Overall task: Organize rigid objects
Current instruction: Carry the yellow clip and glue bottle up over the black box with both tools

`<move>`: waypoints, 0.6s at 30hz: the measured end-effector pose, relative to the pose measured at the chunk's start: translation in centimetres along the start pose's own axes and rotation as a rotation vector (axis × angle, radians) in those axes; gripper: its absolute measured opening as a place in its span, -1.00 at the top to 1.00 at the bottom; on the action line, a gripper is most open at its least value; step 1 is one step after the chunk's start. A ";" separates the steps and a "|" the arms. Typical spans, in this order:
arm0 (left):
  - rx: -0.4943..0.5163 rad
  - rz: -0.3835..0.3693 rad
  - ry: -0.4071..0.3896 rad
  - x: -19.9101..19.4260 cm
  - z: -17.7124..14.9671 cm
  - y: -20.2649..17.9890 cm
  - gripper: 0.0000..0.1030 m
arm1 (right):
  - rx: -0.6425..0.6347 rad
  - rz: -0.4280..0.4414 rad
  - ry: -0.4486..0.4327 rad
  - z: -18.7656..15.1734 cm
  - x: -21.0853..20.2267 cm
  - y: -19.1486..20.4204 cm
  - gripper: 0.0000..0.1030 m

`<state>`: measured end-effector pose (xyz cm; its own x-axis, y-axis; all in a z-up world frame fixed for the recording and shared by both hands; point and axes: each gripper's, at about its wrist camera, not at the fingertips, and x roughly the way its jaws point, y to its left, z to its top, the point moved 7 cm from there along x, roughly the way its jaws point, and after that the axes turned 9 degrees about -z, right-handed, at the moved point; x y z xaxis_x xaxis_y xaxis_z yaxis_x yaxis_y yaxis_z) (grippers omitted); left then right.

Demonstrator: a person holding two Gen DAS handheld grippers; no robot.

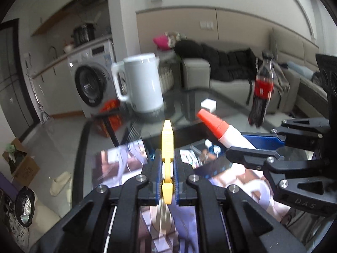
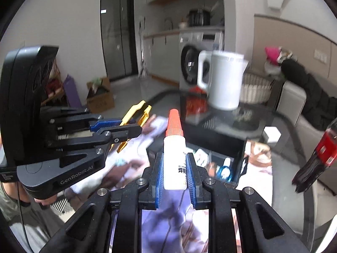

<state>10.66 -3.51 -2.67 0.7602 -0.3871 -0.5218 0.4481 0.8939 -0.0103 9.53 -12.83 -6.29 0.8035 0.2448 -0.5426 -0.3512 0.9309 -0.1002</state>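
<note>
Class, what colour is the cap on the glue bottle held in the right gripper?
Orange-red cap on the white glue bottle; clearest in the right wrist view.

Both views are evenly and rather coolly lit; no hard shadows are cast. Heavy fisheye distortion is seen: walls and cabinet lines are bowed, and the corners are cut off by a black vignette. Motion blur is spread over the white kettle (image 1: 140, 84), the cola bottle (image 1: 261, 92) and the printed mat (image 2: 174, 217). Soft glare is carried by the glass table (image 1: 189, 101), where the room is mirrored.
</note>
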 end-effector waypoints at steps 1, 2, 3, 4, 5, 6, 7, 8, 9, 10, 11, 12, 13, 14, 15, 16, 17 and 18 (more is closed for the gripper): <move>-0.001 0.011 -0.039 -0.7 0.5 0.1 0.86 | 0.005 -0.011 -0.038 0.4 -0.7 -0.1 0.61; -0.001 0.019 -0.073 -1.1 0.9 0.4 0.86 | 0.010 -0.024 -0.079 1.0 -1.3 -0.4 0.61; 0.001 0.035 -0.113 -1.8 1.3 0.5 0.86 | 0.016 -0.038 -0.114 1.3 -2.0 -0.5 0.61; 0.004 0.056 -0.146 -2.3 1.6 0.5 0.86 | 0.021 -0.052 -0.146 1.5 -2.7 -0.7 0.61; 0.009 0.072 -0.173 -2.9 1.7 0.5 0.86 | 0.026 -0.066 -0.175 1.7 -3.3 -0.8 0.61; 0.012 0.082 -0.200 -3.4 1.9 0.4 0.86 | 0.035 -0.076 -0.201 2.0 -3.8 -0.9 0.61; 0.013 0.093 -0.224 -3.8 2.0 0.5 0.86 | 0.043 -0.083 -0.222 2.1 -4.2 -1.0 0.61; 0.013 0.104 -0.246 -4.4 2.1 0.5 0.86 | 0.048 -0.091 -0.241 2.2 -4.6 -1.1 0.61; 0.013 0.109 -0.266 -4.7 2.3 0.6 0.86 | 0.053 -0.099 -0.261 2.3 -5.0 -1.1 0.61; 0.012 0.110 -0.280 -5.0 2.3 0.6 0.86 | 0.056 -0.104 -0.277 2.4 -5.4 -1.1 0.61; 0.013 0.109 -0.289 -5.1 2.4 0.7 0.86 | 0.057 -0.106 -0.294 2.5 -5.8 -1.1 0.61; 0.013 0.108 -0.295 -5.2 2.5 0.7 0.86 | 0.057 -0.110 -0.303 2.6 -6.1 -1.0 0.61; 0.008 0.107 -0.305 -5.4 2.5 0.9 0.86 | 0.054 -0.110 -0.303 2.7 -6.2 -0.8 0.61; 0.008 0.104 -0.310 -5.5 2.5 0.9 0.86 | 0.057 -0.108 -0.304 2.8 -6.3 -0.7 0.61; 0.011 0.104 -0.311 -5.6 2.6 0.9 0.86 | 0.061 -0.109 -0.304 2.8 -6.3 -0.7 0.61; 0.013 0.107 -0.313 -5.7 2.5 0.9 0.86 | 0.061 -0.108 -0.302 2.9 -6.3 -0.6 0.61; 0.014 0.105 -0.312 -5.6 2.6 1.0 0.86 | 0.060 -0.105 -0.300 3.0 -6.2 -0.7 0.61; 0.013 0.106 -0.312 -5.6 2.5 0.8 0.86 | 0.062 -0.106 -0.299 3.1 -6.1 -0.9 0.61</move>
<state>7.90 -1.18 2.41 0.9092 -0.3449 -0.2332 0.3637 0.9306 0.0420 6.37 -14.32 -0.30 0.9430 0.2054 -0.2620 -0.2351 0.9681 -0.0872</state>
